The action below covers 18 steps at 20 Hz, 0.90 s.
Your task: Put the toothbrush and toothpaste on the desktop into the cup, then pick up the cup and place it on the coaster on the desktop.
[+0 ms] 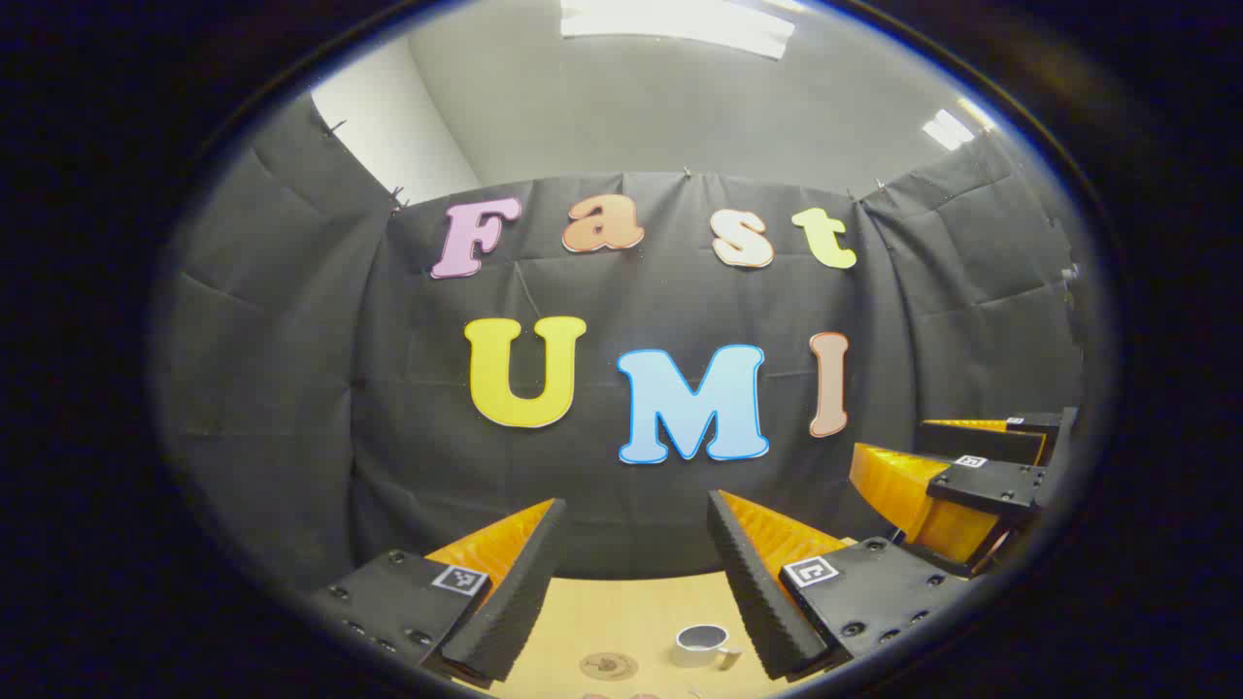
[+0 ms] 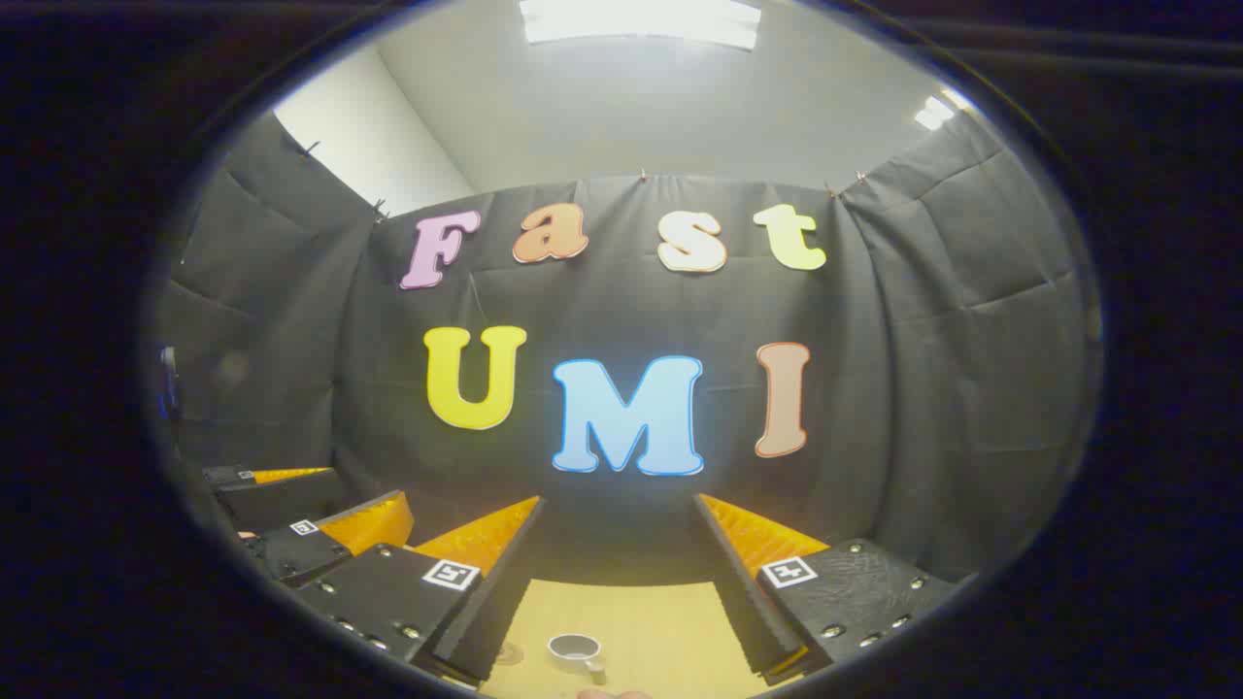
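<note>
In the left gripper view my left gripper (image 1: 636, 515) is open, its orange-and-black fingers spread wide high above the wooden desktop (image 1: 621, 612). Far below, a white cup (image 1: 703, 643) with a handle stands on the desktop, and a round brown coaster (image 1: 608, 665) lies to its left. The right gripper (image 1: 957, 485) hangs at the far right of that view. In the right gripper view my right gripper (image 2: 621, 515) is open with nothing between its fingers, the same cup (image 2: 575, 649) shows below, and the left gripper (image 2: 320, 524) hangs at the left.
The black cloth wall (image 1: 291, 388) encloses the booth behind and on both sides of the desktop. Ceiling lights (image 2: 641, 19) shine overhead. The desktop's far edge meets the cloth just past the fingertips.
</note>
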Motion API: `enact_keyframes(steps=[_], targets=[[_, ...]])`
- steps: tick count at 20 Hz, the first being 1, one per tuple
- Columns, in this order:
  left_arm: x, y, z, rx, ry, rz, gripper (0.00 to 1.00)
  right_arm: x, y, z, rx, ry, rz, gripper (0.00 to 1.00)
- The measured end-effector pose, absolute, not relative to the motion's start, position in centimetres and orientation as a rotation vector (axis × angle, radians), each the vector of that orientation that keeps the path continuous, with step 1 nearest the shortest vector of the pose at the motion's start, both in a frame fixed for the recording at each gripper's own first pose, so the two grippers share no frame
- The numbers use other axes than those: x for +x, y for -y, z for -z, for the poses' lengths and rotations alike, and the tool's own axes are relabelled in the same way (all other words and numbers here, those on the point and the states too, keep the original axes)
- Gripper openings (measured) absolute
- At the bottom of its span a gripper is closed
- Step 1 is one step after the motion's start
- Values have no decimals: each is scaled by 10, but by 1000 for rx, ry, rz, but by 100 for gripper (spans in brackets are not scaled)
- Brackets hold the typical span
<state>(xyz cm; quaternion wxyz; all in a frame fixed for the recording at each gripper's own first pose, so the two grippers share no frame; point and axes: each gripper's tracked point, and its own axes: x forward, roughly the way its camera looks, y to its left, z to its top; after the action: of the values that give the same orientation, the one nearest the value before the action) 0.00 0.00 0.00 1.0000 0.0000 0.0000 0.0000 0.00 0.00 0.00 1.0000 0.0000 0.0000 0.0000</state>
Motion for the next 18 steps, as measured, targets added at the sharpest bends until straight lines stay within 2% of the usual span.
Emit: enact_keyframes(steps=[7, 8, 9, 12, 13, 14, 18], targets=[[-2, -14, 3, -13, -17, -24, 95, -3, -3, 13, -8, -50, -6, 90], [-1, -13, 2, -10, -17, -28, 84, -4, -2, 17, -5, -59, -8, 90], [0, -13, 2, -10, -17, -30, 95, -3, -2, 20, -2, -67, -11, 90], [0, -12, 4, -5, -29, -35, 95, 0, 0, 26, 9, -92, -15, 89], [1, -11, 7, -3, -39, -37, 84, 1, -1, 31, 14, -108, -19, 89], [2, -8, 13, -2, -57, -42, 95, 2, -2, 36, 21, -133, -26, 90], [1, -12, 45, 1, -145, -59, 95, 4, -3, 59, 36, -216, -42, 90]])
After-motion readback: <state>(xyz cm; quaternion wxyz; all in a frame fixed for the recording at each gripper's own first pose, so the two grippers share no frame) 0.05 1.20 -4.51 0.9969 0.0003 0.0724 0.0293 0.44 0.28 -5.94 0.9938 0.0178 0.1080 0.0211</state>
